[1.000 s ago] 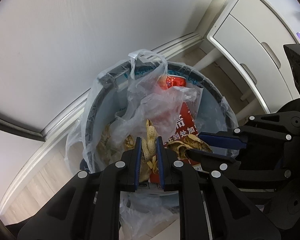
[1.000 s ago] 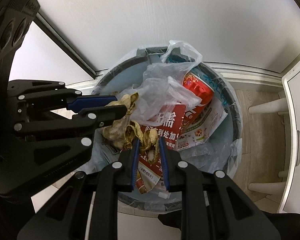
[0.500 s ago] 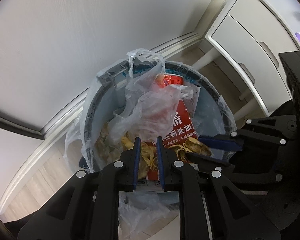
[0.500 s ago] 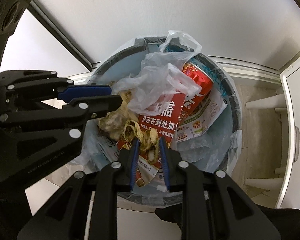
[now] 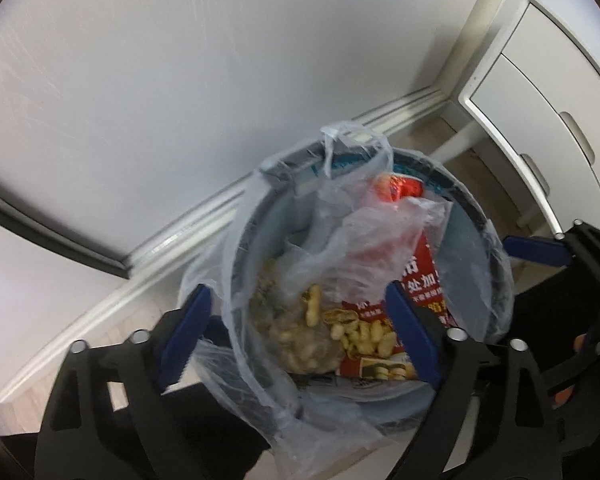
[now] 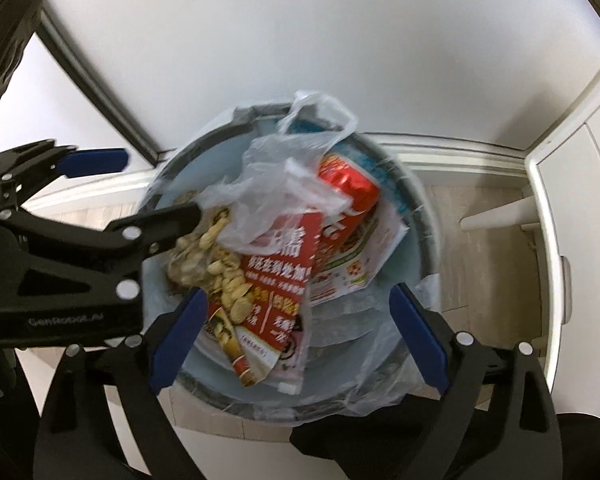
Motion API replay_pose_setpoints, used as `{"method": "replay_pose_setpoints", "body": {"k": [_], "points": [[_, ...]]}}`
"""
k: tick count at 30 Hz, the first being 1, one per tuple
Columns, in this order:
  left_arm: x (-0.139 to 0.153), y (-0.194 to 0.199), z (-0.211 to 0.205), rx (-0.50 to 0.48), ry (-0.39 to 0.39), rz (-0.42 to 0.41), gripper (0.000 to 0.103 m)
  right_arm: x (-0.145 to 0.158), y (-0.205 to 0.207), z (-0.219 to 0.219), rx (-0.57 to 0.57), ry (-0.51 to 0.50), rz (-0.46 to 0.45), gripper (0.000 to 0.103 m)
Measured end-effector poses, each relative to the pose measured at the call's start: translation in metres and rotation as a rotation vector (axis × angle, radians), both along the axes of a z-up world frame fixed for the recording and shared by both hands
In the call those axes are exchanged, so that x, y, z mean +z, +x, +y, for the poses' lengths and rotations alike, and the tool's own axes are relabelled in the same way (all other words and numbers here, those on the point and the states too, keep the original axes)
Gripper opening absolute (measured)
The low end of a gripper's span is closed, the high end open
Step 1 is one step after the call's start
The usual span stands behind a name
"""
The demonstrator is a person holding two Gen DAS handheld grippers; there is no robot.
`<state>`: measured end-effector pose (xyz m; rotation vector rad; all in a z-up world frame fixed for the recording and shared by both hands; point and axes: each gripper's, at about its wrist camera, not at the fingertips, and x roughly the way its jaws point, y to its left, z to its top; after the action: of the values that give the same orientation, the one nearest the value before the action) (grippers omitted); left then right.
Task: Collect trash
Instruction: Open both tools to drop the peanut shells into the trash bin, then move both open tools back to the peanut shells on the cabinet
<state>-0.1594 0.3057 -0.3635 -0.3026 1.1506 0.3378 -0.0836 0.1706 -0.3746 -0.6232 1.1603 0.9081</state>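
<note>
A round grey-blue bin (image 5: 239, 256) (image 6: 425, 220) with a clear liner stands on the floor below both grippers. In it lie a pile of peanut shells (image 5: 340, 334) (image 6: 220, 268), a red printed leaflet (image 5: 418, 280) (image 6: 280, 280), a red can (image 5: 400, 190) (image 6: 346, 184) and a crumpled clear plastic bag (image 5: 360, 240) (image 6: 276, 176). My left gripper (image 5: 296, 300) hangs over the shells, jaws opening wide, nothing pressed between them. Beside it my right gripper (image 6: 298, 300) hovers over the leaflet, its jaws also opening and gripping nothing.
The bin stands against a white wall with a white baseboard (image 5: 180, 240). A white cabinet (image 5: 540, 112) (image 6: 580, 248) with drawers and thin legs is to the right. A dark frame strip (image 5: 60, 248) runs at the left. The liner (image 5: 312, 420) hangs over the near rim.
Both grippers went from shut on peanut shells to wide open. The shells have dropped onto the heap in the bin. Neither hand shifted much.
</note>
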Motion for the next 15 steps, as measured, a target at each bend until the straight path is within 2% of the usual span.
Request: {"method": "replay_pose_setpoints", "body": {"k": [1,4,12,14,15], "points": [[0.002,0.0,0.0,-0.001,0.016,-0.015,0.097,0.001,0.002,-0.002,-0.005,0.003,-0.012,0.089],[0.006,0.001,0.004,0.011,0.022,-0.035,0.097,0.003,0.006,-0.005,-0.025,0.014,-0.026,0.089],[0.007,-0.001,0.007,0.036,0.021,-0.026,0.097,0.008,0.006,-0.004,-0.048,0.03,-0.043,0.09],[0.009,-0.003,0.006,0.046,0.022,-0.023,0.097,0.012,0.005,-0.005,-0.053,0.045,-0.054,0.097],[0.01,-0.005,0.006,0.052,0.02,-0.022,0.097,0.014,0.005,-0.006,-0.056,0.049,-0.059,0.097]]}}
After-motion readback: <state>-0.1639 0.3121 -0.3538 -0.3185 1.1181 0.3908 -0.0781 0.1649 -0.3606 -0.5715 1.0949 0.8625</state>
